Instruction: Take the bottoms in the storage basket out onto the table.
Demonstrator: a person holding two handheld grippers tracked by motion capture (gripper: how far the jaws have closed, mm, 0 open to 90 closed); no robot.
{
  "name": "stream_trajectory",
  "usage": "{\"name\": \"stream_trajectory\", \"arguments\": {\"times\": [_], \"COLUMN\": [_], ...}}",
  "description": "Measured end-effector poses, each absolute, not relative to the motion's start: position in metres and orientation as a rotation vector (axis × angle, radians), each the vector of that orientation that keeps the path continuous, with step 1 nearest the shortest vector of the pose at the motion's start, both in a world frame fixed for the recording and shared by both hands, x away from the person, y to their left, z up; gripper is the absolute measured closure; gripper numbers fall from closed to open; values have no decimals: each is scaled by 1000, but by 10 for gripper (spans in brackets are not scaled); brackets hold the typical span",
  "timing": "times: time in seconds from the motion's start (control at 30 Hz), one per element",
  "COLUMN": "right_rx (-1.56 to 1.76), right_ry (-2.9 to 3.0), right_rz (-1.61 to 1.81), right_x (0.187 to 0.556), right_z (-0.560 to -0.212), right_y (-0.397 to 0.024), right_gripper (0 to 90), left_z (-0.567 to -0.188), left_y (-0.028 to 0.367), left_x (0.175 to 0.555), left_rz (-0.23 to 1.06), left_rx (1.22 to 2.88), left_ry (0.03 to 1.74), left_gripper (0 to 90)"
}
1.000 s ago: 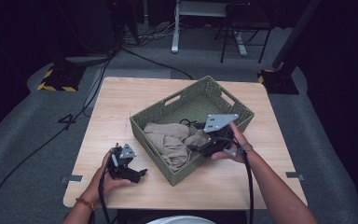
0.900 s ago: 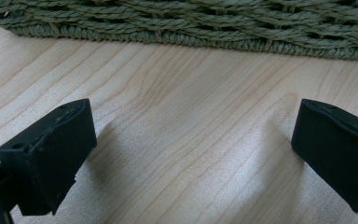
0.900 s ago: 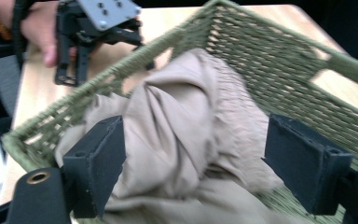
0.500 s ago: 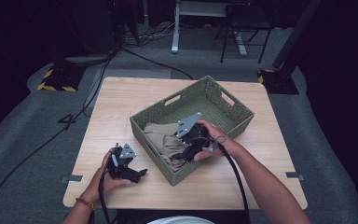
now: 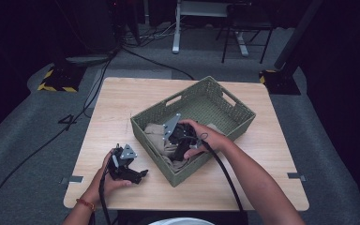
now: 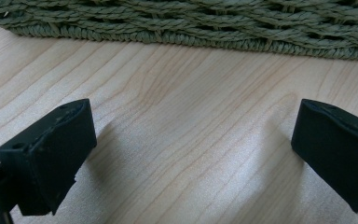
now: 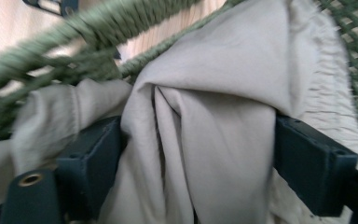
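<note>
Room: dark, grey carpet, cables on floor, desk legs beyond.
Table (image 5: 122,108): pale wood, grain plain in the left gripper view, bearing everything in hand.
Basket (image 5: 234,105): green woven, set askew mid-table, walls keeping the cloth gathered.
Cloth (image 7: 205,135): beige, crumpled in the basket's near-left corner, a bunched fold rising between the jaws, likely for lifting out.
Right gripper (image 5: 180,140): dipped into the basket, jaws partly apart, flanking the fold and seemingly pressing it on both sides; firm grip not certain.
Left gripper (image 5: 130,173): low over bare wood just beside the basket's outer wall, jaws spread wide, holding nothing, probably waiting to help.
</note>
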State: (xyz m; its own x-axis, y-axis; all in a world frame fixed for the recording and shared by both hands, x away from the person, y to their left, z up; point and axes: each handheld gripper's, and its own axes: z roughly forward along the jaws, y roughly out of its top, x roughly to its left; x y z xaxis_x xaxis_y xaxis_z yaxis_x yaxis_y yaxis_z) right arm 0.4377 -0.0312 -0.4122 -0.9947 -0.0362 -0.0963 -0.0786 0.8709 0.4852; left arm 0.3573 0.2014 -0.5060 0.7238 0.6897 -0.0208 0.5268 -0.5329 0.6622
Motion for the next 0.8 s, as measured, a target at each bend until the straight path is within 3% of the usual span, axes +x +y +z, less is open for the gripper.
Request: {"name": "stream_trajectory", "arguments": {"times": [0.27, 0.33, 0.37, 0.4, 0.5, 0.6, 0.8], "right_rx": [-42, -28, -28, -31, -46, -73, -31], "right_ry": [3028, 3056, 3056, 3052, 3048, 3008, 2837], "right_rz": [612, 525, 525, 479, 497, 513, 656], "right_x": [445, 447, 447, 447, 448, 447, 444], "right_z": [-433, -439, -439, -440, -438, -433, -414], "right_y": [-22, -19, -19, -17, -19, -21, -34], "right_gripper": [188, 315, 315, 472, 634, 732, 778], "left_z": [-506, -506, -506, -506, -506, -506, -506], "left_y": [201, 201, 201, 201, 201, 201, 201], "left_x": [357, 357, 357, 357, 357, 357, 357], "left_rz": [320, 319, 319, 319, 320, 319, 319], "left_rx": [2265, 2263, 2263, 2263, 2264, 2265, 2265], "left_ry": [917, 918, 918, 918, 918, 917, 918], "left_gripper": [3, 2, 3, 3, 3, 3, 3]}}
